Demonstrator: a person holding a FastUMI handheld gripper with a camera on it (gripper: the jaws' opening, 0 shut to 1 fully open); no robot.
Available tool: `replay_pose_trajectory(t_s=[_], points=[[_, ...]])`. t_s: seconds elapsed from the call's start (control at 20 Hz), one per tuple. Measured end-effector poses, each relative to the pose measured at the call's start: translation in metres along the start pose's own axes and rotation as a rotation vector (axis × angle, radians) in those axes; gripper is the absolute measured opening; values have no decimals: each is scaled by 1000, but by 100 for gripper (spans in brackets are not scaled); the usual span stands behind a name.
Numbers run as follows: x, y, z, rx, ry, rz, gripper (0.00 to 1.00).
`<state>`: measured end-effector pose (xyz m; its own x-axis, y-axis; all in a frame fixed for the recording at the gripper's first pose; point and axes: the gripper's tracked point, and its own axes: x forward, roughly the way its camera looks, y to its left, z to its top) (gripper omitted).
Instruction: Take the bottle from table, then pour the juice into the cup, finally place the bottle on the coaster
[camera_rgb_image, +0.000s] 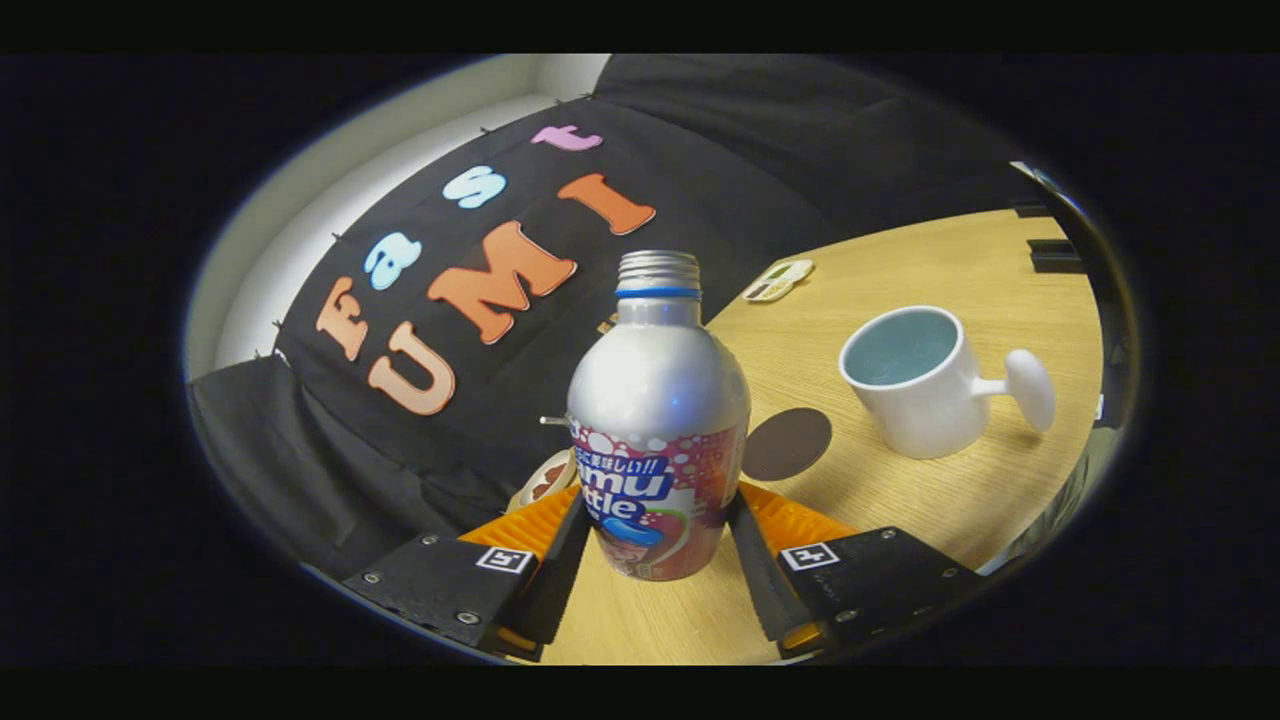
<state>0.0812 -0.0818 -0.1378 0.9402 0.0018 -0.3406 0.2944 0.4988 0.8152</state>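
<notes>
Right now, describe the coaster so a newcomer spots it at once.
Start at the wooden table. The gripper has its fingers on either side of the silver bottle; the white cup stands beyond. The coaster lies between bottle and cup: the one flat, dark brown disc.

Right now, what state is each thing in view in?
gripper: shut on the bottle, both fingers against its sides.
bottle: uncapped, upright between the fingers, held.
cup: on the table beyond the fingers, looks empty.
coaster: bare, flat on the table.
</notes>
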Motion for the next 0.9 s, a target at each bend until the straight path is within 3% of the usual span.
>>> replay_pose_trajectory(t_s=[0.9], points=[[12, 10, 15, 491, 25, -33, 75]])
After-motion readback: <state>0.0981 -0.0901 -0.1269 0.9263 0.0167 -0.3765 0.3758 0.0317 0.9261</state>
